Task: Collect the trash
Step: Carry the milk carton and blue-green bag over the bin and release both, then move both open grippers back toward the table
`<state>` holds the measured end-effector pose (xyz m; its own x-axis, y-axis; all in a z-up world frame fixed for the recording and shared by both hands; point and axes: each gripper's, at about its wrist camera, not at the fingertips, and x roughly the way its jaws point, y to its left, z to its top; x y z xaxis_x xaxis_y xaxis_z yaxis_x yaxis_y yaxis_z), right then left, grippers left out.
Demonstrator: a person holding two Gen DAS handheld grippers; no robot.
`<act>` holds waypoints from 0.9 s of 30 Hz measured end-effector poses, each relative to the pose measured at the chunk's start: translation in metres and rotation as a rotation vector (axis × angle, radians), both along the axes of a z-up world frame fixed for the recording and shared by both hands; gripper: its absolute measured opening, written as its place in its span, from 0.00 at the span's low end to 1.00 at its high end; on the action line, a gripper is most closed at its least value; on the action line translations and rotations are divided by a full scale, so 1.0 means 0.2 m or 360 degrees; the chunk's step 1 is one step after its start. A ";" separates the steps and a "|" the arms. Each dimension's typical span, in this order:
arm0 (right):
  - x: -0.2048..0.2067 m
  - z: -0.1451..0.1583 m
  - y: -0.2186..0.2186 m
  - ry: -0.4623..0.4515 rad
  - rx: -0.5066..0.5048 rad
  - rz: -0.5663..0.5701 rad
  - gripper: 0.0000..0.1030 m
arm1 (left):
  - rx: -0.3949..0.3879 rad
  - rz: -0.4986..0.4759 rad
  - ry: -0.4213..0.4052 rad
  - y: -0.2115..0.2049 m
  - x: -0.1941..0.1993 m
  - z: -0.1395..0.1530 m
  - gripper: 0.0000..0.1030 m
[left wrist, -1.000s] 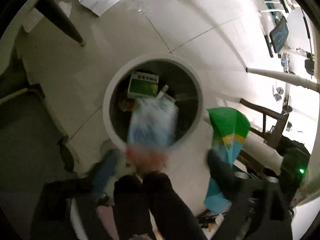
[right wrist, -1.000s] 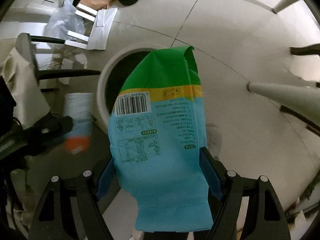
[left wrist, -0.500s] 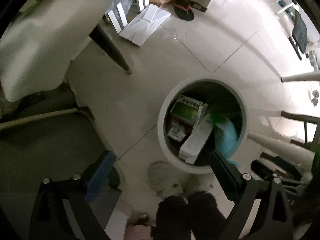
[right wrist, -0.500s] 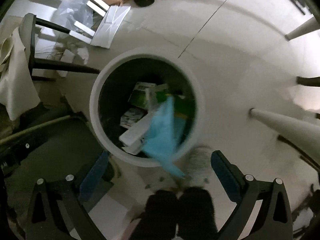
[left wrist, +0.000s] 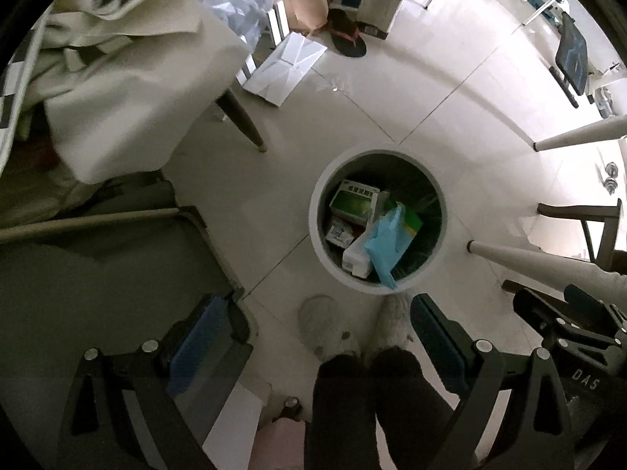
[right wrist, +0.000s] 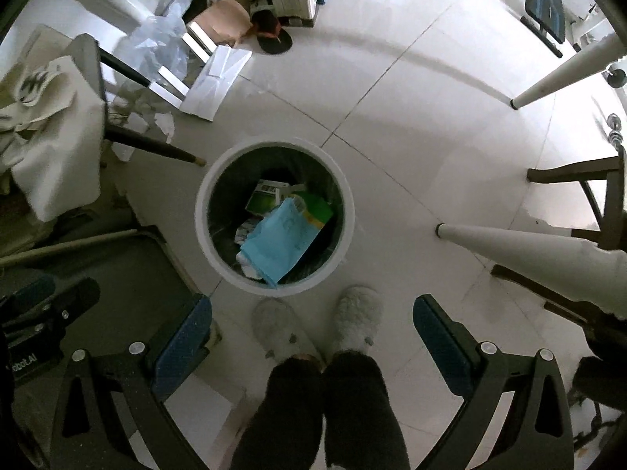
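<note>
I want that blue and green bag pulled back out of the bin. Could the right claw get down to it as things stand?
Probably yes. The right claw is open and empty, pointing down near the white bin. The blue and green bag lies on top of the other trash with nothing over it, though the claw hangs well above it.

A lived-in home room: pale tiled floor (right wrist: 411, 125), a flip-flop (right wrist: 274, 41) beside cardboard boxes (right wrist: 223, 23), wooden chair legs (right wrist: 517, 243), a canvas bag (left wrist: 117, 78), and fluffy slippers (right wrist: 358, 321) on the person's feet.
</note>
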<state>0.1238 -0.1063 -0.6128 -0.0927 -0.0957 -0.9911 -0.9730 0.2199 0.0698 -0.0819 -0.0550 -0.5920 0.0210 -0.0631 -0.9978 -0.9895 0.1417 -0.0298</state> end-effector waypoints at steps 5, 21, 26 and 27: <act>-0.02 0.30 -0.04 0.0013 0.0031 0.0023 1.00 | 0.0037 -0.0012 0.0013 -0.06 -0.05 0.26 0.95; -0.13 1.36 -0.04 0.0118 0.0211 0.0034 1.00 | 0.0225 0.0022 0.0051 -0.16 -0.13 1.17 0.95; -0.02 1.59 0.07 0.0159 0.0308 -0.0117 1.00 | 0.0331 0.0043 0.0053 -0.06 -0.06 1.37 0.95; 0.01 1.61 0.10 0.0164 0.0318 -0.0145 1.00 | 0.0345 0.0039 0.0049 -0.04 -0.05 1.39 0.95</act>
